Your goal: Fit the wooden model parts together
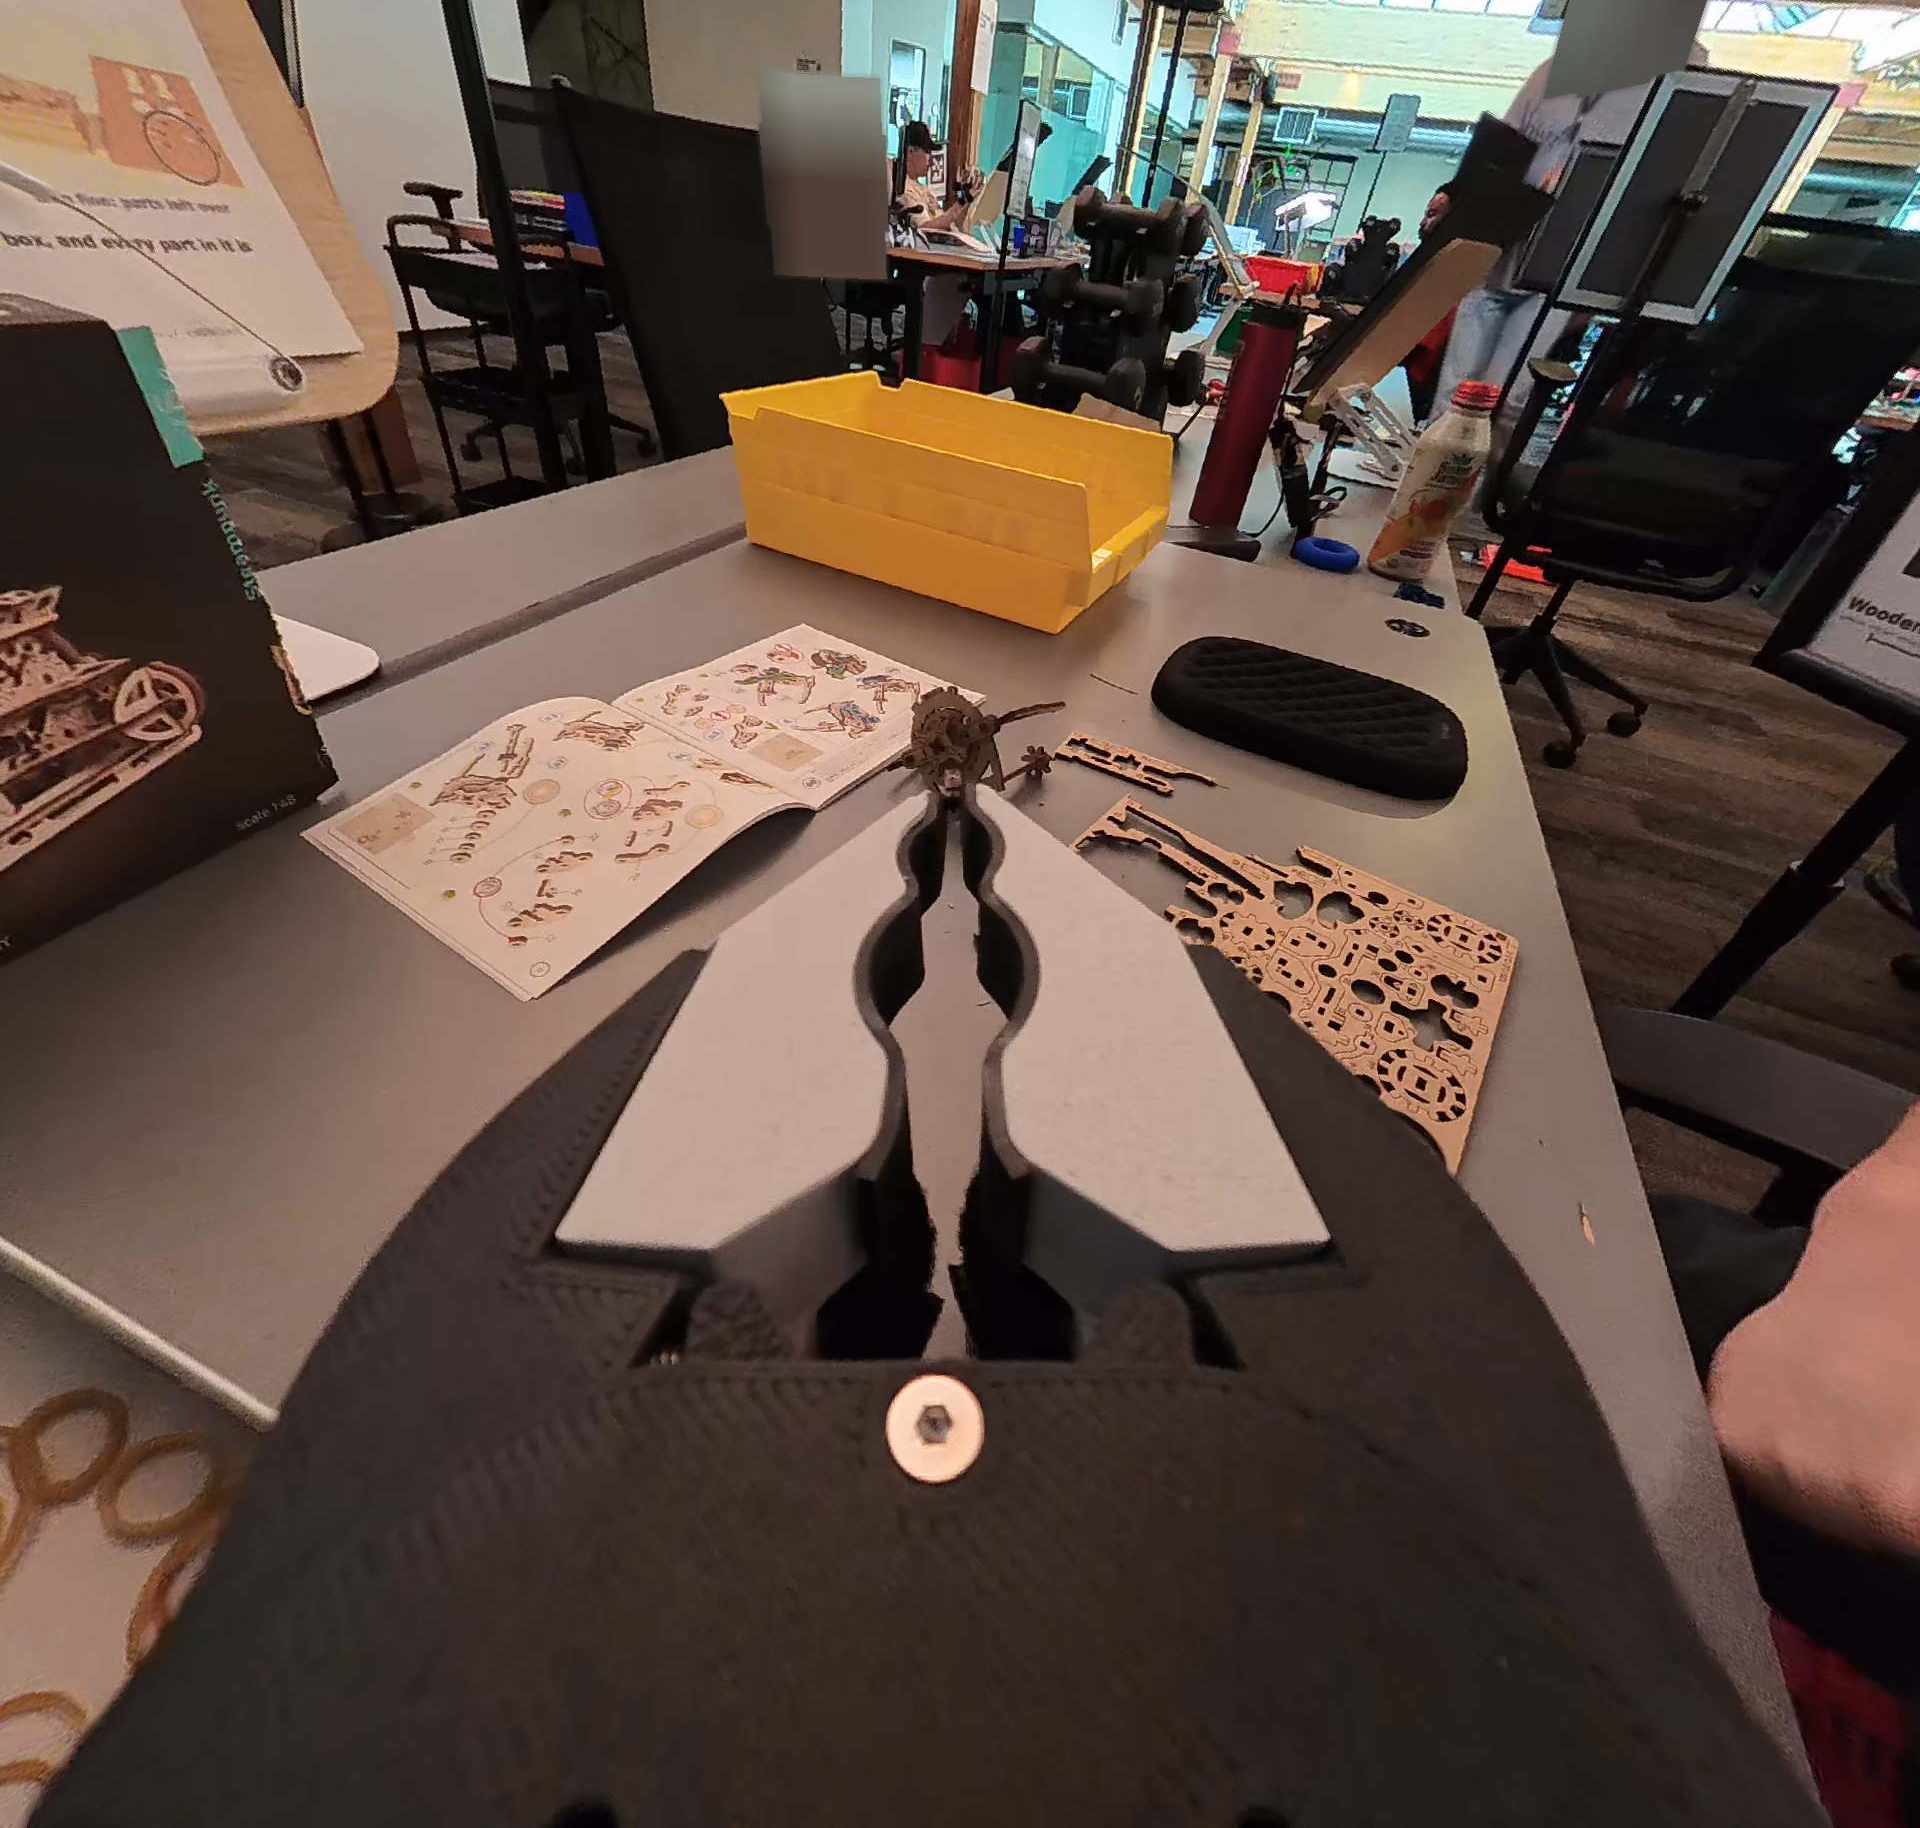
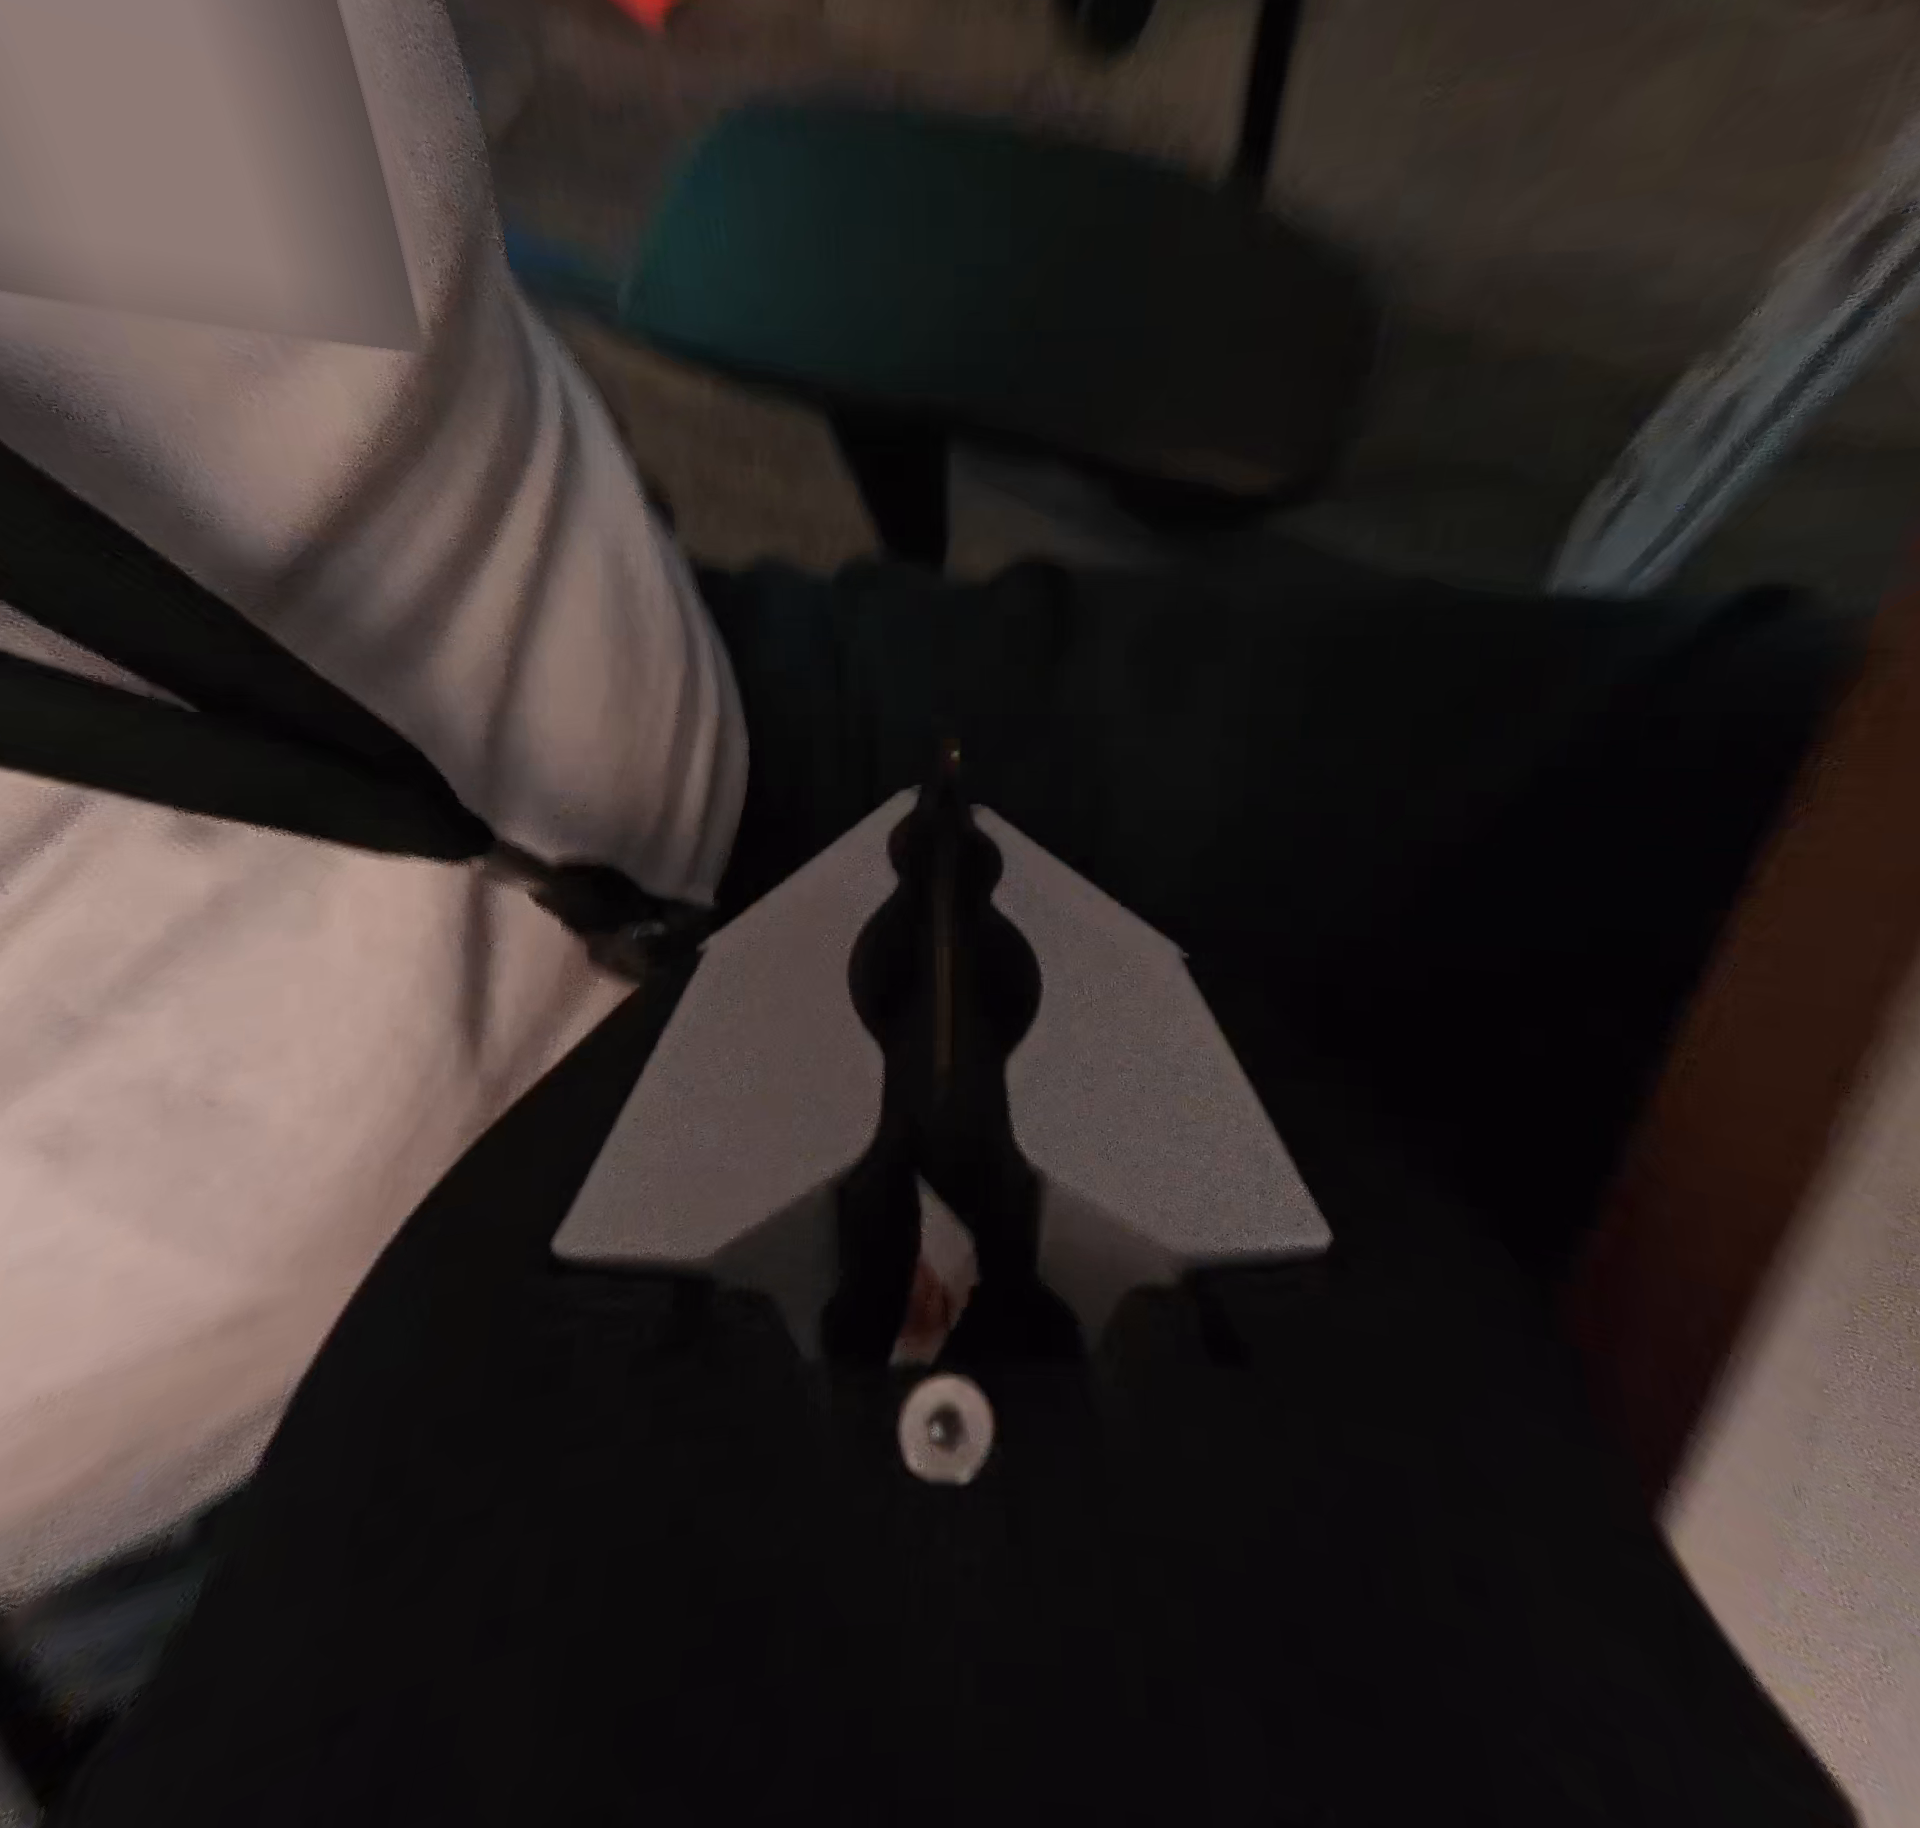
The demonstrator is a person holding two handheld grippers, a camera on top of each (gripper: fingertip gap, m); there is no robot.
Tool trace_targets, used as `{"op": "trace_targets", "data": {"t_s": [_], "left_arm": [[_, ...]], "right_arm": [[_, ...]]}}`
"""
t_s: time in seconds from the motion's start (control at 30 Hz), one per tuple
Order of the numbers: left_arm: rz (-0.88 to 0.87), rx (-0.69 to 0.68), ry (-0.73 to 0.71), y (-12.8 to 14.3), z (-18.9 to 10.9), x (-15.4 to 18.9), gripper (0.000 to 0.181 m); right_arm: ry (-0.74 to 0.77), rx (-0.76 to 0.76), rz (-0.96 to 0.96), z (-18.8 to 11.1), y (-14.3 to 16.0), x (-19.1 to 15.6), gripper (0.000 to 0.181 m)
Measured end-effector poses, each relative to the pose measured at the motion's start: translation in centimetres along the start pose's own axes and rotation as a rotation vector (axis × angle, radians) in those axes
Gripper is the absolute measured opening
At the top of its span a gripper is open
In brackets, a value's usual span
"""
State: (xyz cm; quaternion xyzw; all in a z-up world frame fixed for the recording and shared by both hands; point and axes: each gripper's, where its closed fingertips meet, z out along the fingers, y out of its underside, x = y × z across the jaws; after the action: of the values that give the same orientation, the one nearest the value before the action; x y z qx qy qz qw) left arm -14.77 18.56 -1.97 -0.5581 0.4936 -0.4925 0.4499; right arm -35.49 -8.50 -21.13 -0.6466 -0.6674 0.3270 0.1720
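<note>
two grippers show. from the left: a box (image 1: 135, 635), an open booklet (image 1: 623, 791), then the left gripper (image 1: 951, 807), its jaws pinched on a small wooden model (image 1: 951, 739) above the table (image 1: 260, 1103), with a part sheet (image 1: 1340, 957) to its right. the right gripper (image 2: 940, 802), blurred, has its jaws nearly together on a thin dark sliver; what that is, i cannot tell.

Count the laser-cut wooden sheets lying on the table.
2. The large wooden sheet lies right of the left gripper; a small strip lies beyond it, near the black pad. Others may be hidden.
</note>
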Motion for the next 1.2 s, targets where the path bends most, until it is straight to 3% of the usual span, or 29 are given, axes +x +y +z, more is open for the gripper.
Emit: {"op": "trace_targets", "data": {"t_s": [0.1, 0.2, 0.33, 0.57, 0.67, 0.77, 0.9, 1.07, 1.2], "left_arm": [[-0.015, 0.003, 0.006, 0.0, 0.0, -0.1, 0.000], [-0.026, 0.009, 0.012, -0.1, -0.1, -0.1, 0.000], [-0.058, 0.026, 0.043, -0.5, -0.3, 0.3, 0.000], [-0.062, 0.033, 0.125, -0.8, -0.1, 2.0, 0.000], [-0.032, 0.019, 0.152, -0.6, 0.2, 3.0, 0.000], [0.002, -0.026, 0.138, 0.4, 0.7, 3.1, 0.000], [0.001, -0.062, 0.140, 1.4, 1.2, 3.0, 0.000], [0.014, -0.080, 0.128, 1.8, 1.3, 2.9, 0.000], [-0.009, -0.059, 0.125, 1.4, 1.0, 2.4, 0.000]], "right_arm": [[0.105, 0.276, 0.046, -3.8, -4.1, 0.9, 0.001], [0.135, 0.572, 0.194, -10.0, -7.4, 1.3, 0.001], [0.108, 0.864, 0.404, -19.1, -8.1, 1.7, 0.000], [0.406, 0.881, 0.574, -30.8, -2.6, 5.3, 0.000], [0.635, 0.623, 0.657, -33.8, 1.8, 7.6, 0.000], [0.702, 0.280, 0.786, -33.9, 6.6, 8.3, 0.000], [0.684, -0.145, 0.825, -30.3, 11.2, 9.2, 0.000], [0.544, -0.347, 0.695, -22.7, 10.9, 10.1, 0.000], [0.522, -0.458, 0.626, -20.4, 11.5, 10.3, 0.001]]}}
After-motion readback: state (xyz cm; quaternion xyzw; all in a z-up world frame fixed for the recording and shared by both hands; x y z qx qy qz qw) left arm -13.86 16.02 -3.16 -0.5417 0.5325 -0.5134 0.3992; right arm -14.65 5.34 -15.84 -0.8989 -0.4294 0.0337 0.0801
